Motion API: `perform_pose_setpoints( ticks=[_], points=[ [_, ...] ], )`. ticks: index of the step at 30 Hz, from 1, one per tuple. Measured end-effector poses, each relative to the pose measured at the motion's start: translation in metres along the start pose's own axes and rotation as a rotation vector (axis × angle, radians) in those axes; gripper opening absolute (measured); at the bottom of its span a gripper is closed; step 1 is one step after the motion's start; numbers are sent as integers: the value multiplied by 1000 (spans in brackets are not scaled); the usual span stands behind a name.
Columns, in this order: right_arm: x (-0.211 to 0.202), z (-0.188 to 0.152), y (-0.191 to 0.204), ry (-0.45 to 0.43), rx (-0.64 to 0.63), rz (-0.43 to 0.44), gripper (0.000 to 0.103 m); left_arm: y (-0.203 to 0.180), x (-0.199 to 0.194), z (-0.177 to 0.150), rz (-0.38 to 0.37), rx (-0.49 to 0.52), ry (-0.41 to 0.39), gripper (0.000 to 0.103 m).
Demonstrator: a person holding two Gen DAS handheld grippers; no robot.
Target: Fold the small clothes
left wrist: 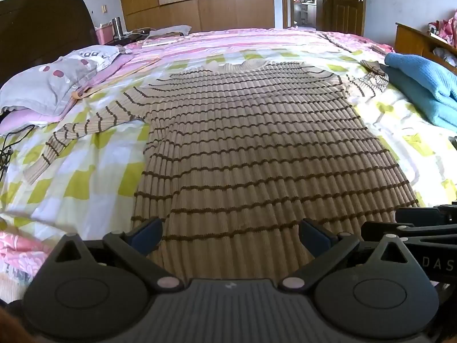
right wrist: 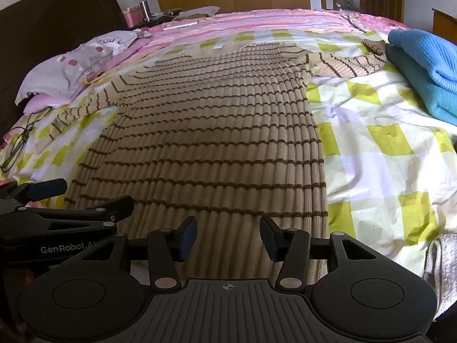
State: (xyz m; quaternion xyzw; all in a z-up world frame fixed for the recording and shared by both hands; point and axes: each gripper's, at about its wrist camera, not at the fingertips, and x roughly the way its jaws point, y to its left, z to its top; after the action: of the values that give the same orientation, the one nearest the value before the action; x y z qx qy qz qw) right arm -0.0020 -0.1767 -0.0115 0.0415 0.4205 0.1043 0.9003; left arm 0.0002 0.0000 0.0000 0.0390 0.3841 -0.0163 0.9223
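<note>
Beige ribbed sweater (left wrist: pixel 251 131): brown-striped, spread flat on the bed, hem toward the cameras, neck away.
Sleeves: left sleeve (left wrist: pixel 85 125) angled out over the quilt; right sleeve (right wrist: pixel 348 63) stretched sideways, its cuff touching the blue folded cloth (right wrist: pixel 425 65).
Checked quilt (right wrist: pixel 385 148): yellow-green and white, bare on both sides of the sweater, widest on the right.
Edges: grey pillow (left wrist: pixel 57 77) and a dark headboard (left wrist: pixel 40 25) at far left; a black cable (right wrist: pixel 17 143) lies near the left sleeve.
Left gripper (left wrist: pixel 230 235): tilted down over the hem, fingers wide apart, nothing between them.
Right gripper (right wrist: pixel 228 238): just beside it, tilted down likewise, fingers apart, gripping nothing.
</note>
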Motion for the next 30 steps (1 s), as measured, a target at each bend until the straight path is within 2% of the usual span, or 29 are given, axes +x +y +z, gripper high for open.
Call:
perform_pose_setpoints(
  ticks=[16, 30],
  points=[
    [3, -1, -1, 4, -3, -3, 48, -6, 2, -8, -4, 6, -4, 103],
    [2, 3, -3, -4, -6, -27, 48, -6, 3, 4, -2, 16, -7, 103]
  ],
)
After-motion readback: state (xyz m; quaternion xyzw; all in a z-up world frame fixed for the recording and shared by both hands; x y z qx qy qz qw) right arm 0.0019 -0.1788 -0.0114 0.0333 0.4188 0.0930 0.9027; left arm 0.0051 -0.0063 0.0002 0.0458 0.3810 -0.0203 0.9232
